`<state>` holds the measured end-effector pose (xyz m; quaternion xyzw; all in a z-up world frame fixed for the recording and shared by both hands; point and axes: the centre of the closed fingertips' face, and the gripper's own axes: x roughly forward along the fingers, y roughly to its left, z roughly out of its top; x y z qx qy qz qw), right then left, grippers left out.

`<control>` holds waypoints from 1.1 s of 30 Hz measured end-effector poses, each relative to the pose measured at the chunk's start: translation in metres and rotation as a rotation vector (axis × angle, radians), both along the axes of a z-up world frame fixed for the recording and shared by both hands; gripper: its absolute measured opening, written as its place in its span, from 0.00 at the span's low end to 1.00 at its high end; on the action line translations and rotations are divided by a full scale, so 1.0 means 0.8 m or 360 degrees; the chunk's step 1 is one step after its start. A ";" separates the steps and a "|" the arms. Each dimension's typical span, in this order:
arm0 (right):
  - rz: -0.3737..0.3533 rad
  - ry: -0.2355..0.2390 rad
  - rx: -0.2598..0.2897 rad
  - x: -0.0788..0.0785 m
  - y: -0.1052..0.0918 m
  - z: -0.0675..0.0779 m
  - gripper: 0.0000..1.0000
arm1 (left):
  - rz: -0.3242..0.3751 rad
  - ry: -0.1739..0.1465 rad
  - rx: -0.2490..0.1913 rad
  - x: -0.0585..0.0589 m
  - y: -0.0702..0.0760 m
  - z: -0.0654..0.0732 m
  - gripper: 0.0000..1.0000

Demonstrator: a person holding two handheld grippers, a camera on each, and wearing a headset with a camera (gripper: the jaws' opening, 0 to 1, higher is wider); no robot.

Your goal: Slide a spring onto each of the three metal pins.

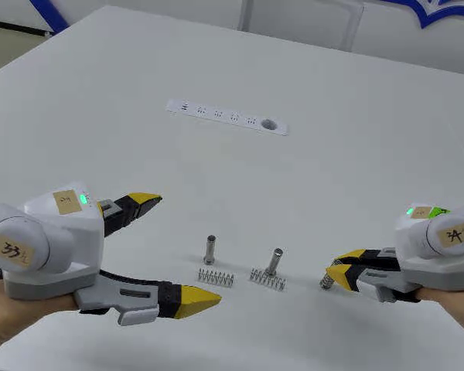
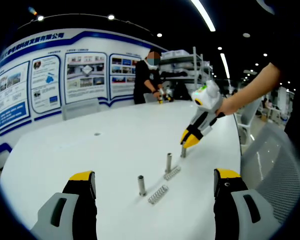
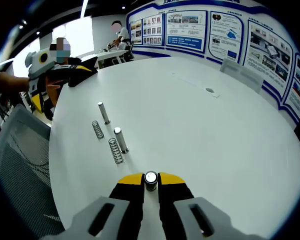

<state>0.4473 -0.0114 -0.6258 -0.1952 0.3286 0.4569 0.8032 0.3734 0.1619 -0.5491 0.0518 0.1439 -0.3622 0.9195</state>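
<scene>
We hold the third pin (image 3: 150, 179) between the closed jaws of our right gripper (image 1: 334, 270), low over the table (image 1: 332, 154). It seems to carry a spring already. The left pin (image 1: 209, 249) and the middle pin (image 1: 274, 261) stand bare. The left spring (image 1: 216, 277) and the middle spring (image 1: 267, 279) lie loose just beside them. Our left gripper (image 1: 187, 249) gapes wide, empty. We judge two springs are left to fit.

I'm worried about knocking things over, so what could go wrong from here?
The right gripper is shut on the third pin; letting go unevenly may topple it. The leftmost spring lies beside the upright leftmost pin, so the open left gripper could knock that pin reaching in.
</scene>
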 end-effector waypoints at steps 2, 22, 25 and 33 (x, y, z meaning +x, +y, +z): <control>-0.0006 -0.0005 -0.0006 0.001 0.000 0.000 0.11 | -0.0006 -0.0001 0.0007 -0.001 -0.001 0.000 1.00; 0.0008 -0.0011 -0.0033 -0.001 -0.001 0.001 0.15 | -0.0057 -0.0009 0.0056 -0.007 -0.008 0.000 1.00; 0.0013 -0.0036 -0.0040 0.000 -0.002 0.008 0.16 | -0.0057 -0.0014 0.0057 -0.006 -0.008 0.002 1.00; 0.0104 -0.0186 -0.0084 -0.002 0.006 0.041 0.19 | -0.0057 -0.0023 0.0053 -0.004 -0.010 0.004 1.00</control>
